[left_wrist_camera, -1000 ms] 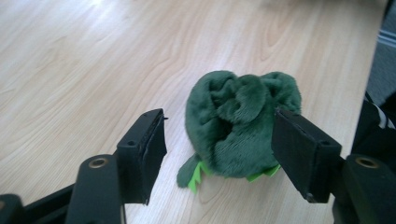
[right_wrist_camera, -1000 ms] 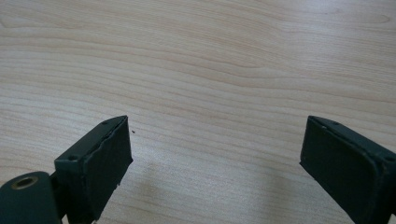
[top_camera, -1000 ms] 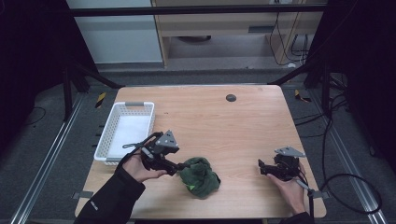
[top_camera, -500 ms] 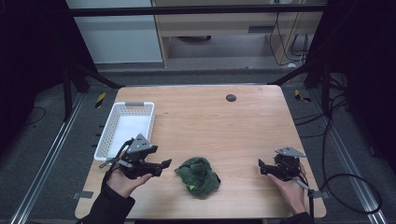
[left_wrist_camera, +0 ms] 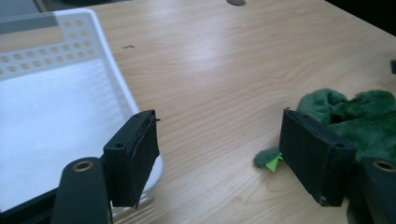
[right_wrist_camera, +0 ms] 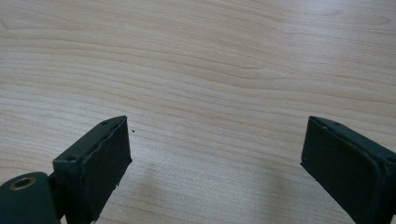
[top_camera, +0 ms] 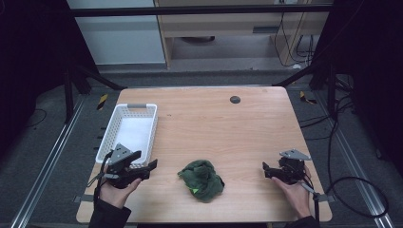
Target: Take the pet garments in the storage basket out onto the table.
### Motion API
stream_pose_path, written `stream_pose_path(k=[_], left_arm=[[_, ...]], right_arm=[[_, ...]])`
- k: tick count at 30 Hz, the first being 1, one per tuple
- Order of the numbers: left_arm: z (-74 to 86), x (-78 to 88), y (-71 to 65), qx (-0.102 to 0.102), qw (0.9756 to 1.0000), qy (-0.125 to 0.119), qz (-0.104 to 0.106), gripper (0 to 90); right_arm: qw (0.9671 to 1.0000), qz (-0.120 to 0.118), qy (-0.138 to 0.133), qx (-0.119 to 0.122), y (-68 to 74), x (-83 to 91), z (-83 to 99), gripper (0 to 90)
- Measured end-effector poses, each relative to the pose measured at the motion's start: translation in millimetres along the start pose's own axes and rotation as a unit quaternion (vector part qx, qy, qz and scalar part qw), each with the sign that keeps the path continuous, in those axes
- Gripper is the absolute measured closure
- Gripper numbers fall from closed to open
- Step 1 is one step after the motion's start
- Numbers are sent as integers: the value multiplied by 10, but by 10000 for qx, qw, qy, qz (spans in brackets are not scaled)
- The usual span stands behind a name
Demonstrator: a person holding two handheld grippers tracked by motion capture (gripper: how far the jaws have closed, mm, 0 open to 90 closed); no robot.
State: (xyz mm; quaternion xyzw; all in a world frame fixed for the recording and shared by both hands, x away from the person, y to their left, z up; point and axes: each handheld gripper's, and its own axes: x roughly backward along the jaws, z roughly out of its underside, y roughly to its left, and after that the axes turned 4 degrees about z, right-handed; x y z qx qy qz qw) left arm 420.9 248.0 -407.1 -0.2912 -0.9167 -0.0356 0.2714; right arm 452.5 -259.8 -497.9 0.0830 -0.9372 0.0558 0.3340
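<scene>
now the left gripper [top_camera: 153, 165] sits spread wide beside the basket [top_camera: 105, 145]; the right gripper [top_camera: 265, 170], also apart, hovers right of the green cloth [top_camera: 201, 178].

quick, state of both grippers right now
left gripper: open, holding nothing, beside the white plastic basket
right gripper: open, holding nothing

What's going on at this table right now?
A person sits at a light wooden table with a two-jaw gripper in each hand. The left gripper is open beside the white perforated plastic basket, the right gripper open over bare wood. Between them lies a crumpled dark green fuzzy cloth, touched by neither. Nothing is held.
</scene>
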Motion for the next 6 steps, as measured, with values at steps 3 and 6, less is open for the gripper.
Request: stream_pose_path(k=[3,6], left_arm=[[28,21,59,68,9998,-118,-157,277],[57,39,130,165,9993,-165,-286,273]], right_arm=[[10000,0,-19,17,-1,2,-1,82],[10000,-21,-31,-21,3,12,-4,82]])
